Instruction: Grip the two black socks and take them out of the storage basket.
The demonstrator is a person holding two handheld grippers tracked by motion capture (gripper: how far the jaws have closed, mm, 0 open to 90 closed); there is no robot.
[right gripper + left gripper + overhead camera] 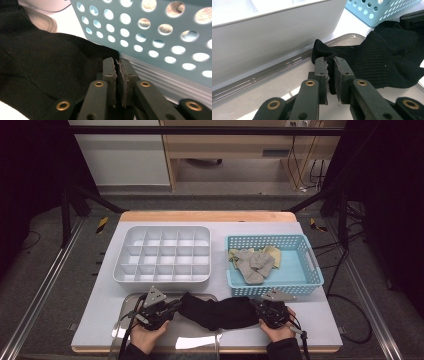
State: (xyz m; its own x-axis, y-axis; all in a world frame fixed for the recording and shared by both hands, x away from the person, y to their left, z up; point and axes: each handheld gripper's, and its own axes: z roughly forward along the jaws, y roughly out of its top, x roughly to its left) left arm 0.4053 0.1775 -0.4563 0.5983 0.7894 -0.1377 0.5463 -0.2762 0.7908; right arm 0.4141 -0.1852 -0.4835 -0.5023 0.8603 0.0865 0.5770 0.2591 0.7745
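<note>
A black sock (215, 312) lies stretched across the front of the table, between my two grippers. My left gripper (175, 306) pinches its left end; in the left gripper view the pads (331, 61) are closed on a fold of the sock's (382, 60) edge above the tray. On the other side, my right gripper (254, 306) holds the right end. In the right gripper view its jaws (117, 62) stand almost together with black sock fabric (50, 62) caught between them, close under the basket wall (155, 32).
A shiny metal tray (195, 340) lies at the front left under part of the sock. Behind it stands a white compartment organizer (160, 279). A blue perforated basket (270, 290) at the right holds grey socks (255, 265) and a yellowish one (274, 254).
</note>
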